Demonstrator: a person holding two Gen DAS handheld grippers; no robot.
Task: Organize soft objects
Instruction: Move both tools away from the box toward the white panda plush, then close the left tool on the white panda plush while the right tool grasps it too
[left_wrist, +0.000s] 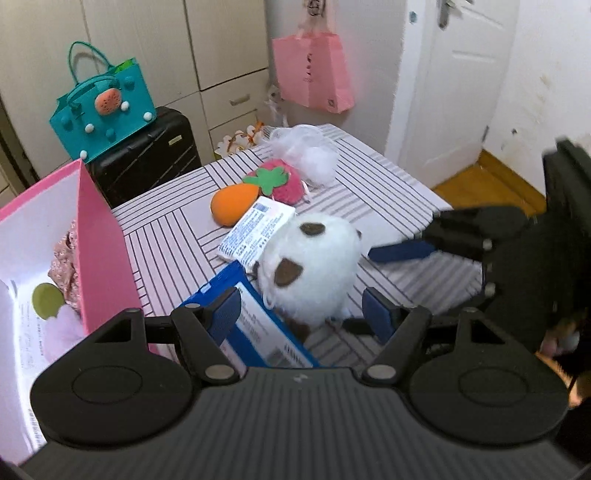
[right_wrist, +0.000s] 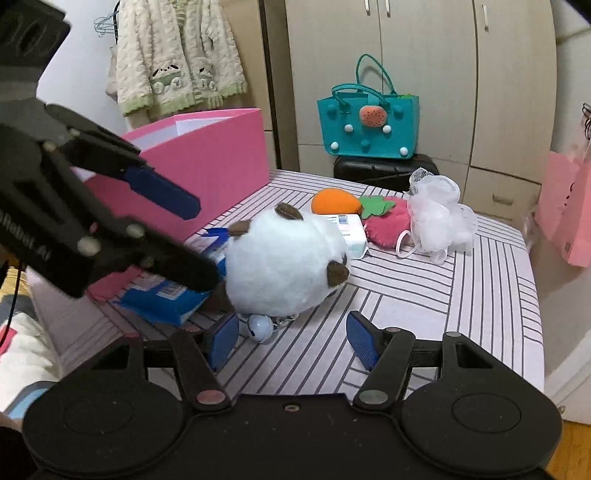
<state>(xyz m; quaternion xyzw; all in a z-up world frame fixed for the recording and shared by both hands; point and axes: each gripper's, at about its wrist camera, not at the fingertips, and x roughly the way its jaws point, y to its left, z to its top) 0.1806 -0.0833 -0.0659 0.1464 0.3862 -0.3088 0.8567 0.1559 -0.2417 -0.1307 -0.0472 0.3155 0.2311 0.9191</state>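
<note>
White plush toy (left_wrist: 314, 266) on striped table (left_wrist: 369, 192), pink box (left_wrist: 99, 236) holding floral fabric (left_wrist: 66, 258), both tools apart, empty.

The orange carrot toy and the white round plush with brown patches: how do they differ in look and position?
The carrot toy is orange, smooth and small; the white plush is fluffy, round and much bigger. The carrot toy lies farther back, partly hidden by a white packet; the white plush lies nearest, in front of both grippers. Both are soft toys resting on the striped table, ungripped.
</note>
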